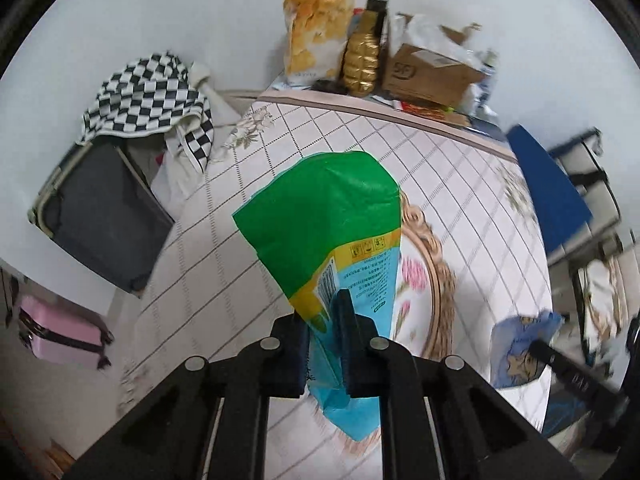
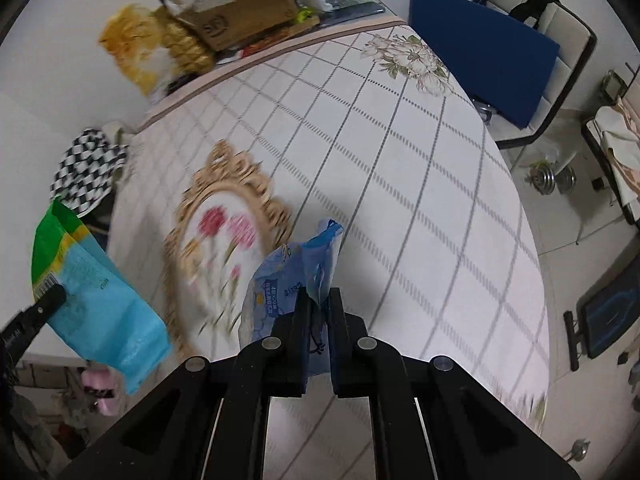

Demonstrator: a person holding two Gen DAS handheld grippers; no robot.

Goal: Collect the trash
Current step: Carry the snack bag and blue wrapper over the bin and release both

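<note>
- The left hand-held gripper is clenched on a green, yellow and light-blue snack bag, its pads pinching the bag's lower blue part near the barcode (the bag looks empty and flat).
- From those jaws the bag's long axis runs up the left wrist frame, green end farthest from the fingers, and the whole bag hangs clear above the counter.
- The right hand-held gripper is clenched on a crumpled blue wrapper; the wrapper sticks up and leftward out of the jaws, also off the counter.
- In the right wrist view the green bag shows at the left edge, well apart from the blue wrapper; in the left wrist view the wrapper sits at the lower right.
- Beneath both lies the grid-patterned cloth with a gold-framed flower motif; I see no loose trash on it near the grippers.
- At the top of both frames, along the counter's far edge, stand a yellow chip bag and a cardboard box.
- No bin shows in either frame, so I judge both pieces must be carried off the counter, each by the hand holding it.
</note>
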